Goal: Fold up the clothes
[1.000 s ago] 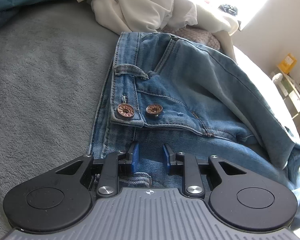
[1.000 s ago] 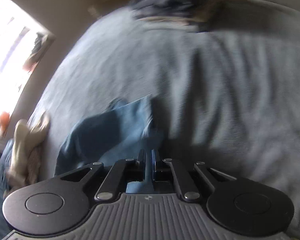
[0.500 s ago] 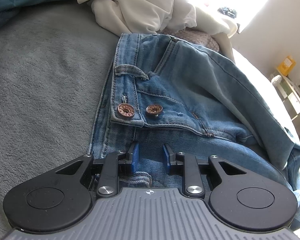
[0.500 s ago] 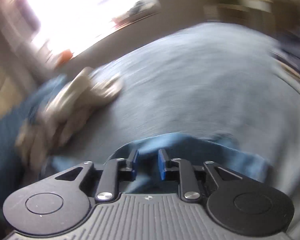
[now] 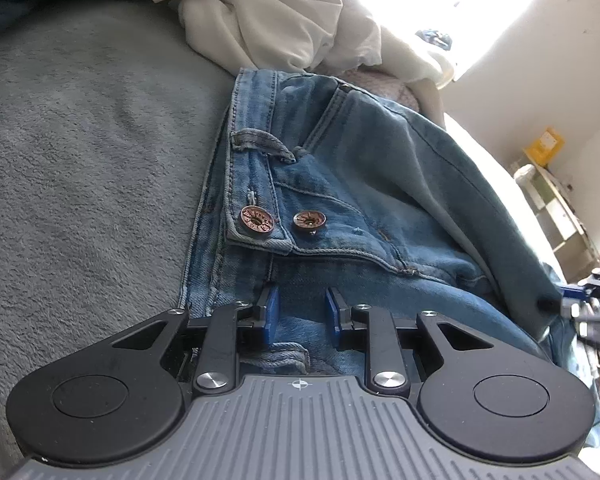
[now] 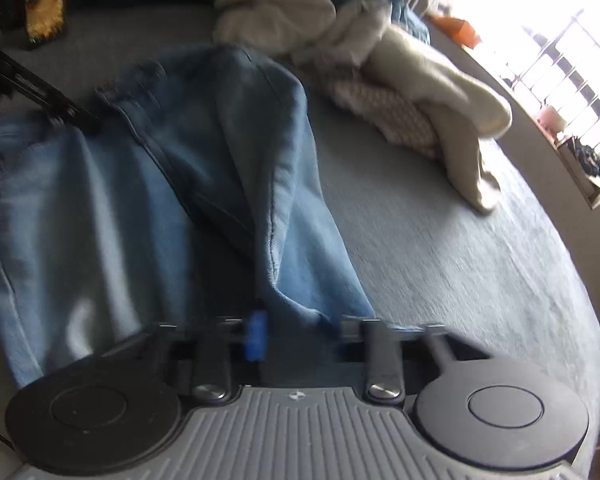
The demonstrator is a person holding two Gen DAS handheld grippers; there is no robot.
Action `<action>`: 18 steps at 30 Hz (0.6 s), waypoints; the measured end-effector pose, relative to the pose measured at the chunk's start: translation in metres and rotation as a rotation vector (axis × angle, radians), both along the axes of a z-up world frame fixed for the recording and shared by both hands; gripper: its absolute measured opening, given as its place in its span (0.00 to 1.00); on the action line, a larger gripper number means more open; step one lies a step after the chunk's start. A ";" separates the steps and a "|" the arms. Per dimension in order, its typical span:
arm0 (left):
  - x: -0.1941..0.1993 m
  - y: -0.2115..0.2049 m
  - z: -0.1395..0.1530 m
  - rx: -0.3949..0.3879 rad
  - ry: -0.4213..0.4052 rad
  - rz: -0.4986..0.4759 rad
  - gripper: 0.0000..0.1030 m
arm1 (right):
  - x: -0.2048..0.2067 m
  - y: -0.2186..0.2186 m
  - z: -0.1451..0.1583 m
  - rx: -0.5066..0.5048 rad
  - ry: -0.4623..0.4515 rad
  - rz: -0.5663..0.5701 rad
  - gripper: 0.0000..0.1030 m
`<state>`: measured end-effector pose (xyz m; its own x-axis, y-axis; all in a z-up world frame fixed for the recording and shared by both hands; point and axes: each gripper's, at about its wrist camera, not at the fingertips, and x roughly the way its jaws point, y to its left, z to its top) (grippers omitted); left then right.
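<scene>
Blue jeans (image 5: 380, 184) lie on the grey bed cover, their waistband with two copper buttons (image 5: 257, 220) just beyond my left gripper (image 5: 300, 312). Its blue pads (image 5: 271, 312) stand a little apart with a bunch of denim gripped between them. In the right wrist view the jeans (image 6: 112, 208) spread out to the left, one leg folded over. My right gripper (image 6: 298, 328) is blurred and its jaws are closing. They still stand apart, with the leg's edge at the right finger. The left gripper (image 6: 88, 124) shows at far left.
A heap of white and cream clothes (image 5: 292, 20) lies beyond the waistband, also seen as the cream clothes (image 6: 400, 80) near a bright window (image 6: 560, 40). The grey bed cover (image 6: 460, 260) stretches to the right. Shelves (image 5: 560, 200) stand by the wall.
My right gripper swung across the bed and rolled over, and its jaws went from shut to apart. It now shows at the right edge of the left view. The left gripper stayed put.
</scene>
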<state>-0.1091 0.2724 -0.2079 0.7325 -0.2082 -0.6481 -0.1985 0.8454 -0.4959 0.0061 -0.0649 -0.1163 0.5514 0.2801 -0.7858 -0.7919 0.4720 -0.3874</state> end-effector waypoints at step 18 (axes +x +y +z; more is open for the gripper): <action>0.004 0.008 0.001 -0.004 -0.007 -0.087 0.24 | 0.213 0.062 -0.042 -0.113 -0.108 -0.170 0.20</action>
